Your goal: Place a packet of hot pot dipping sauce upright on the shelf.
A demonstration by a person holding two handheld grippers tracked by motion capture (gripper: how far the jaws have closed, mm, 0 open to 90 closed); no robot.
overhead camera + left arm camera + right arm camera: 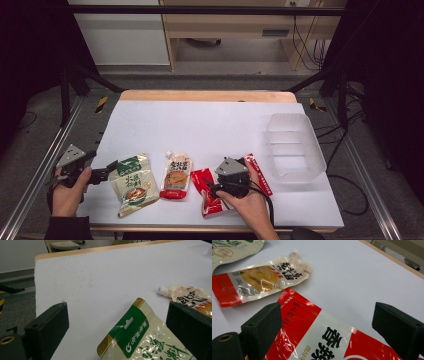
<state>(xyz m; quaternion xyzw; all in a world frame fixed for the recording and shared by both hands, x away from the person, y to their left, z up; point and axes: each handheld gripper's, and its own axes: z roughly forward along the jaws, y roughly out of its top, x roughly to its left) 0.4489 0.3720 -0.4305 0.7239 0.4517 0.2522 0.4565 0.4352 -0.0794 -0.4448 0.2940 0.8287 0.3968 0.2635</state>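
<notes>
Looks like the reach-in stage of a pick, with no pouch lifted yet.

Starting at 8 o'clock on the white table (210, 120), at the left gripper (107, 173): gapes fully, clamps nothing, aims toward 3 o'clock at the green-and-cream pouch (133, 184) just beside it. Seen from the left gripper view, frames the pouch's green header (130, 336) low between the jaws, apparently without contact. Lies flat, that pouch, long axis running roughly 12 to 6, header and hang slot toward 12.

Next along, at 6 o'clock, to the spouted pouch (176, 176): lies flat too, cap toward 12, untouched.

On to the right gripper (210, 187), at 5 o'clock: hovers over the red pouch (206, 196), jaws almost fully spread, nothing pinched. In the right gripper view, straddles the red pouch (317, 340) from above. Hard to tell that pouch's long axis, with the hand covering its middle.

Farthest right, at 3 o'clock, to the clear tub (310, 150): stands empty, well apart from the pouches.

Probably calls next for lowering onto an edge, closing squarely across it, then carrying toward the tub.
</notes>
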